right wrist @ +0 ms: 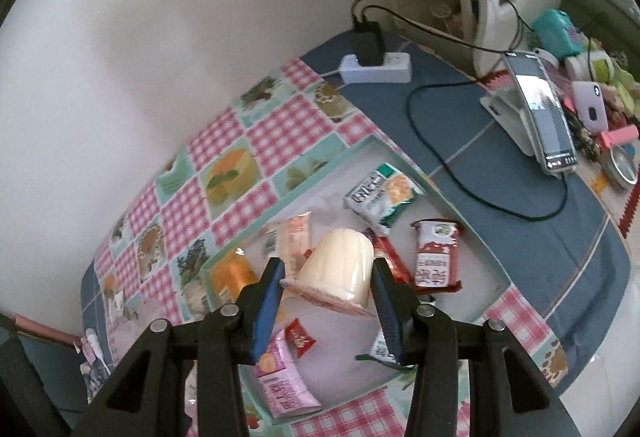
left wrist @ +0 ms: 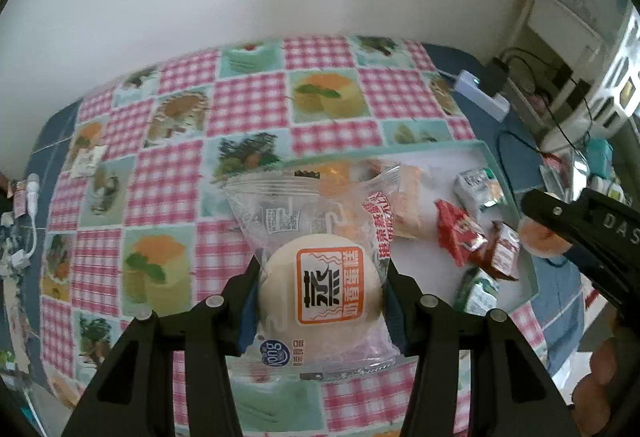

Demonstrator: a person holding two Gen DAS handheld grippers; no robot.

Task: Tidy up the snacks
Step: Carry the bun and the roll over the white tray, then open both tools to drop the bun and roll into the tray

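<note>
Teal tray rim (right wrist: pixel 404 153); free tablecloth (left wrist: pixel 248 101) beyond

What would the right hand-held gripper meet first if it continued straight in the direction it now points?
Probably the red and white packet lying in the tray, just beyond the jelly cup that the right hand-held gripper carries. Depth is unclear in this fisheye view, so the tray floor beside it is also possible.

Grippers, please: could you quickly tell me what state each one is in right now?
Left gripper: closed on the wrapped cake.
Right gripper: closed on the jelly cup, held above the tray.
</note>
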